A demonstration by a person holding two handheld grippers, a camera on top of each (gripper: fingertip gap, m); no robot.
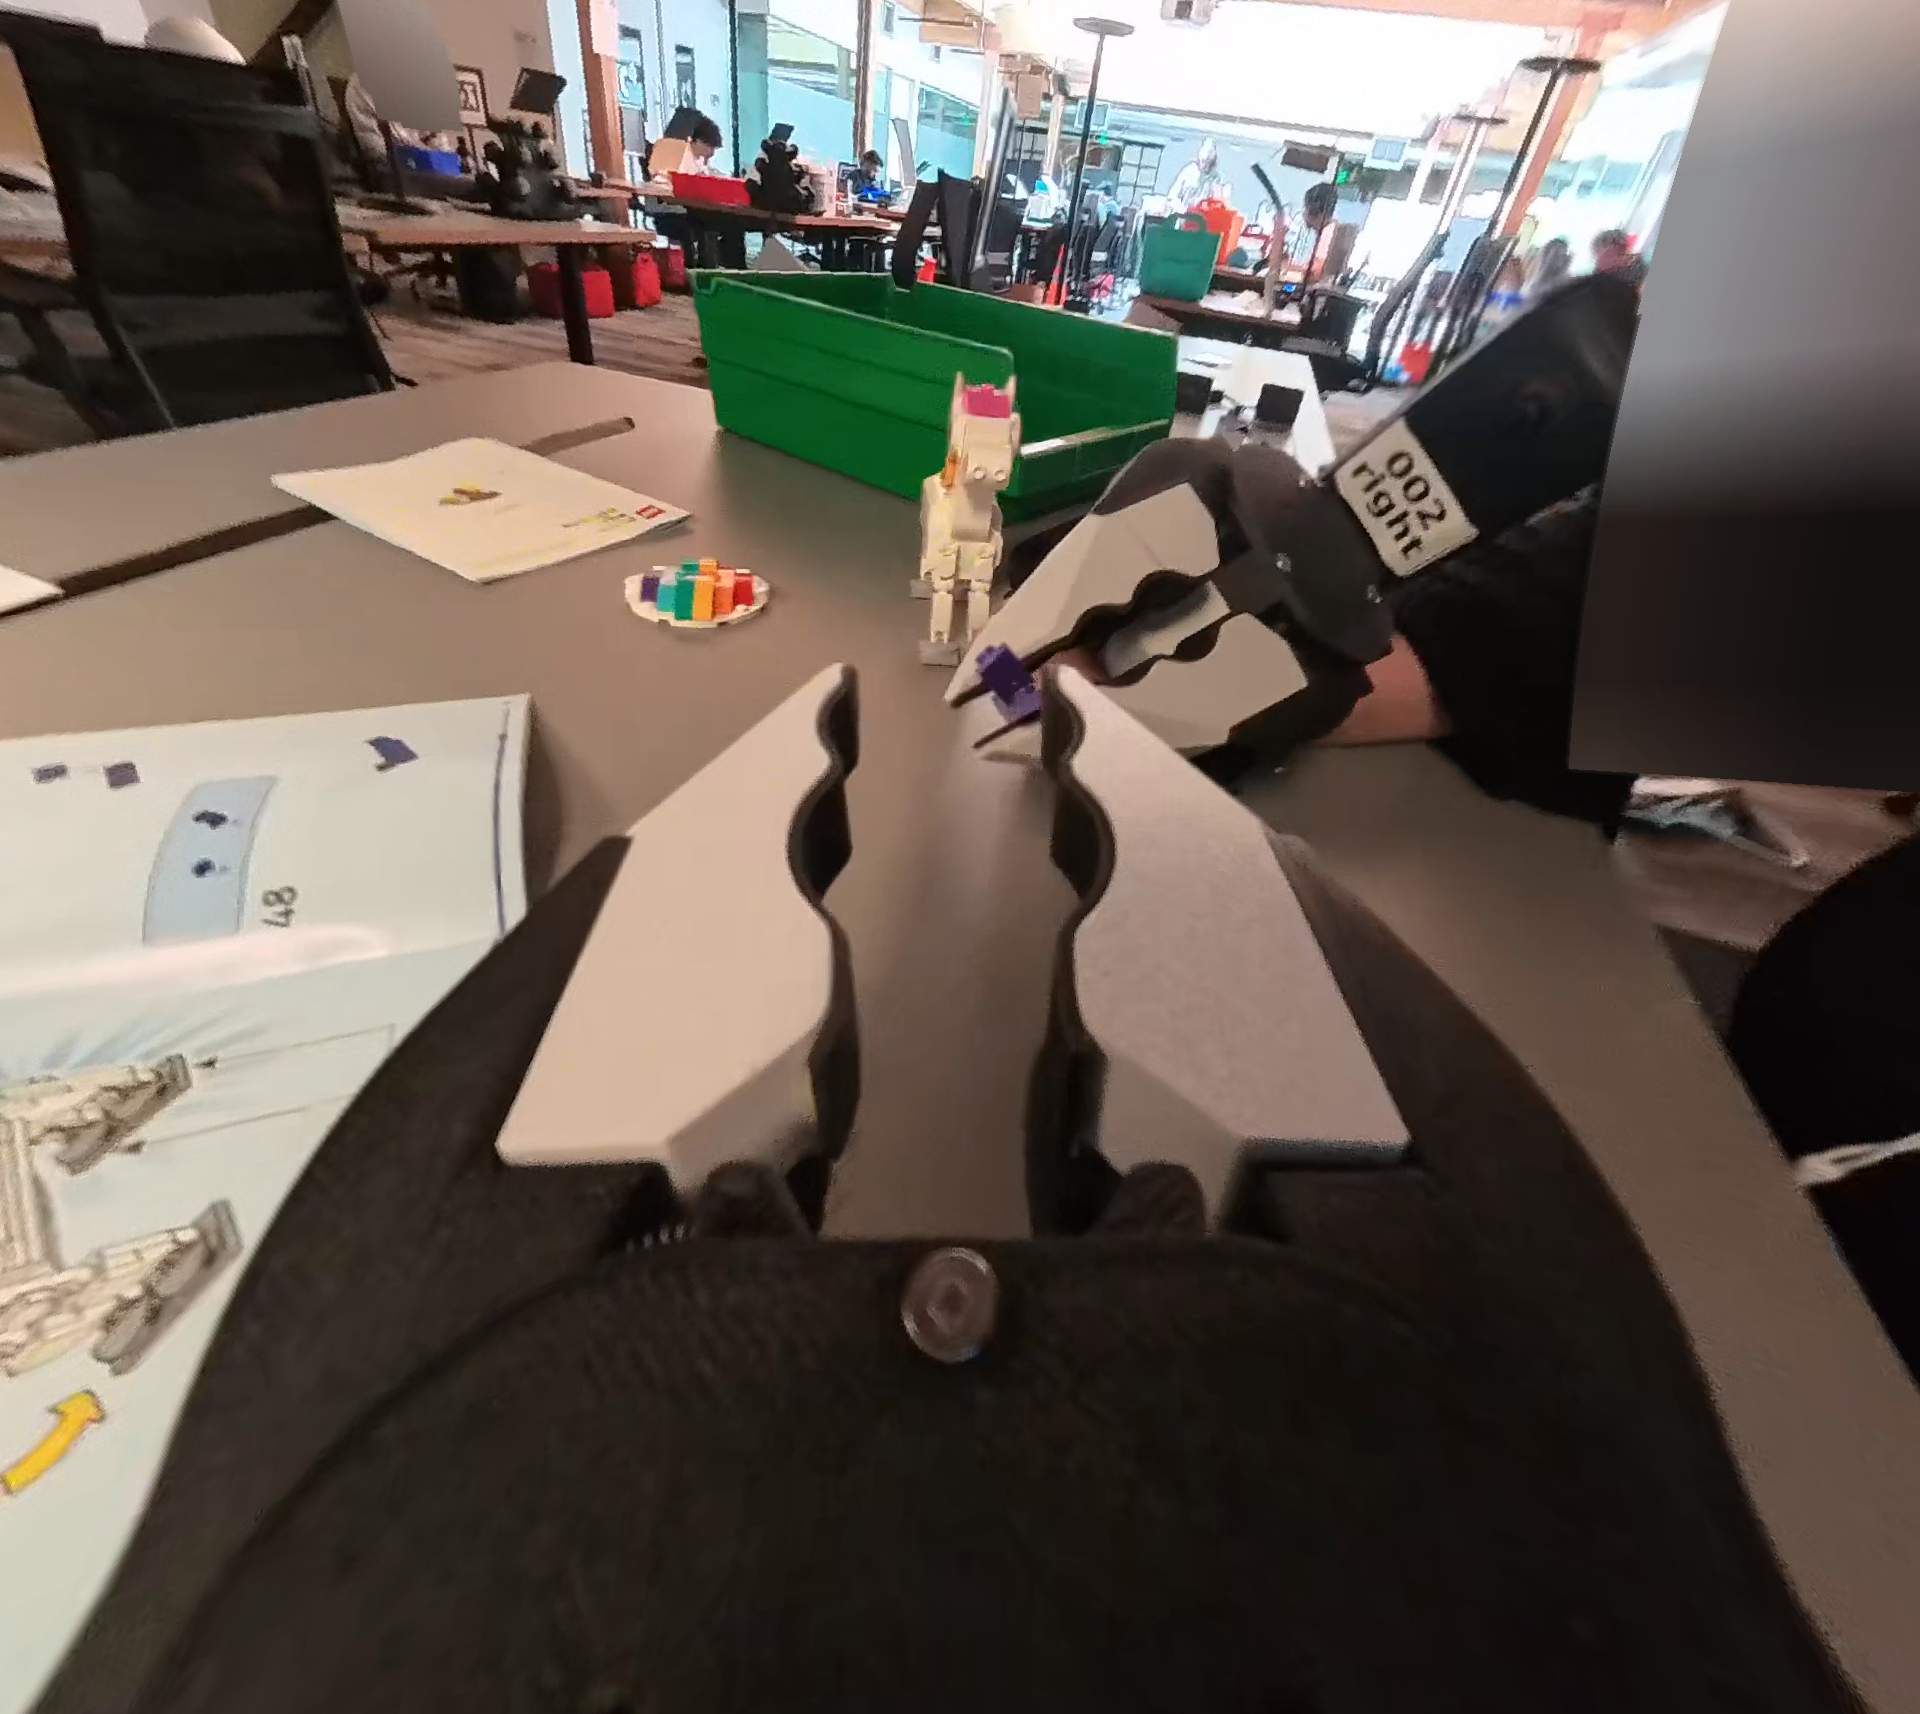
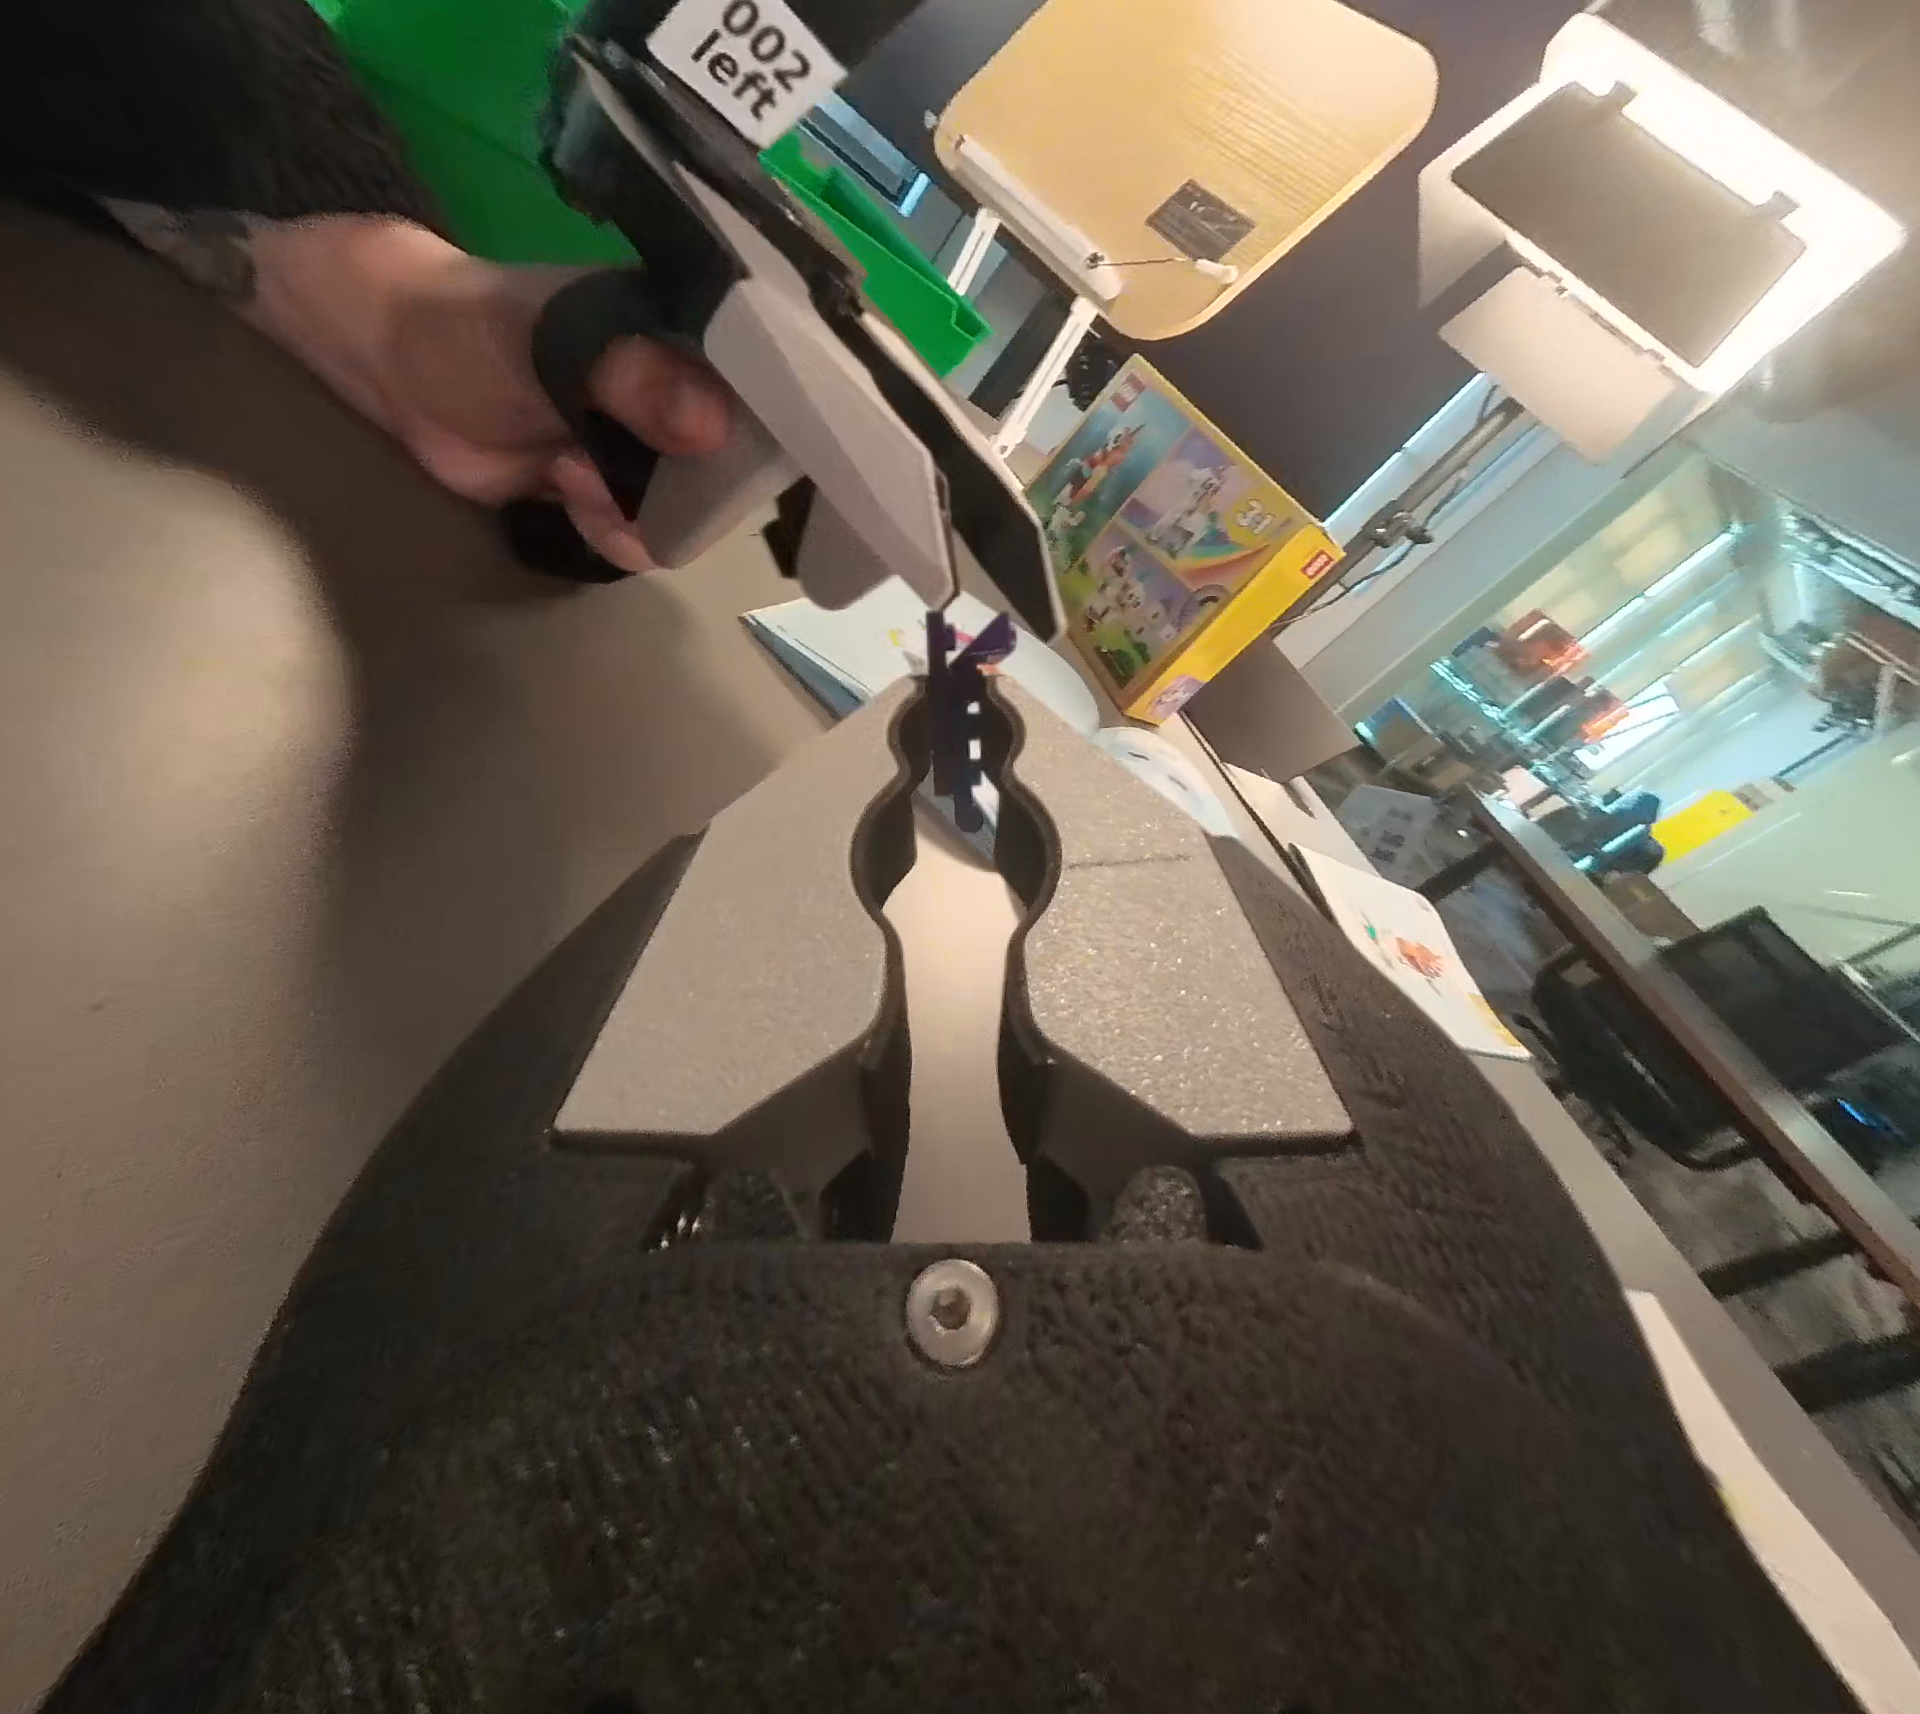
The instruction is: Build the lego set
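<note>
A: Left wrist view first. What is the left gripper (image 1: 951, 693) doing?

B: Its two grey fingers stand apart with bare grey table (image 1: 416, 625) showing between them; nothing is in them. Just past the tips, the right gripper (image 1: 987, 708) comes in from the right, pinching a small purple lego piece (image 1: 1010, 677) at its very tip.

A: And the build itself?

B: A white lego unicorn (image 1: 966, 521) stands upright on the table just behind that purple piece, blocky legs, pink on top of the head. To its left sits a small white plate (image 1: 644, 599) carrying a rainbow row of bricks (image 1: 698, 589). Behind is a green bin (image 1: 862, 386); an open instruction booklet (image 1: 260, 885) lies at lower left, a second booklet (image 1: 478, 506) farther back.

A: Now the right wrist view.

B: The view is tilted. The right gripper (image 2: 951, 693) is closed down narrow on the purple lego piece (image 2: 951, 729), dark purple and thin, seen edge-on between the wavy pads. The left gripper (image 2: 977, 615) reaches down from the upper left, a hand (image 2: 520, 376) round its handle, its tips right at the top of the piece. Whether they touch it I cannot tell.

A: Behind?

B: The yellow lego box (image 2: 1174, 552) stands beyond, with the green bin (image 2: 468, 85) at upper left.
</note>
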